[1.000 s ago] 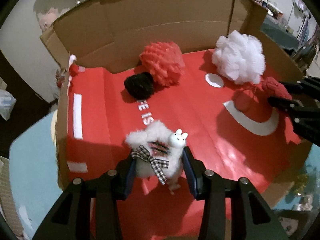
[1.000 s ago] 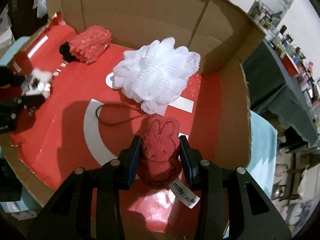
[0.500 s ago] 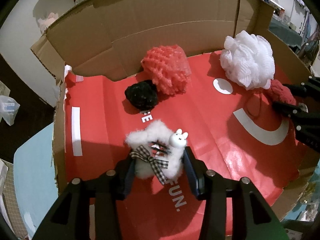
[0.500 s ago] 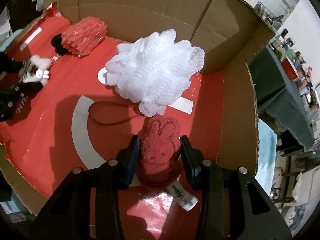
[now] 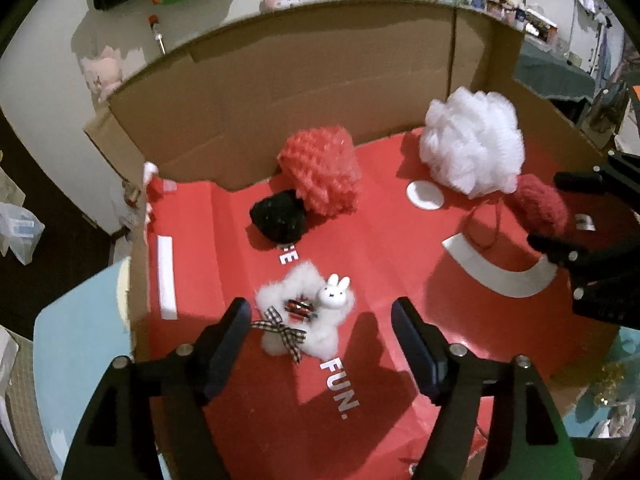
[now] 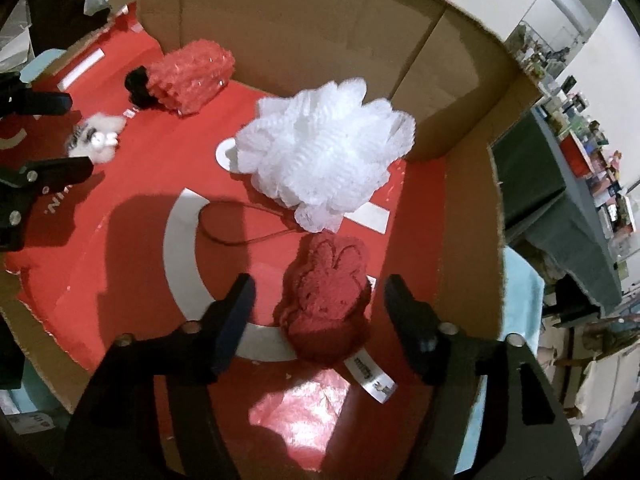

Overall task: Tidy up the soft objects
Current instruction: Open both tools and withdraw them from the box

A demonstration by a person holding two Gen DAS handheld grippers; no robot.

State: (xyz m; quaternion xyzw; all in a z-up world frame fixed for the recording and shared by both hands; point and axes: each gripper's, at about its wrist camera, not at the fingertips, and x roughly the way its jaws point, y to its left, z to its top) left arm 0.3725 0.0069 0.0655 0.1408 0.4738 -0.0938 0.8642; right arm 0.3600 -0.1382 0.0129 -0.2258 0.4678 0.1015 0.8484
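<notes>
A white fluffy star with a rabbit head and checked bow (image 5: 306,318) lies on the red floor of the cardboard box (image 5: 304,92). My left gripper (image 5: 320,320) stands open around it, fingers apart from the fluff. A dark red rabbit-shaped plush (image 6: 324,300) with a white tag lies flat between the spread fingers of my open right gripper (image 6: 318,294). The same plush (image 5: 540,204) shows at the right of the left wrist view, and the star (image 6: 98,140) at the left of the right wrist view.
A white mesh bath puff (image 6: 324,152) with a dark cord sits just beyond the red plush. A red puff (image 5: 320,176) and a black fuzzy ball (image 5: 278,216) rest near the back wall. Cardboard walls (image 6: 460,220) close in at the right.
Both grippers have opened and let go: the white star and the red rabbit plush, held before, now lie on the box floor. Both grippers have drawn back a little.
</notes>
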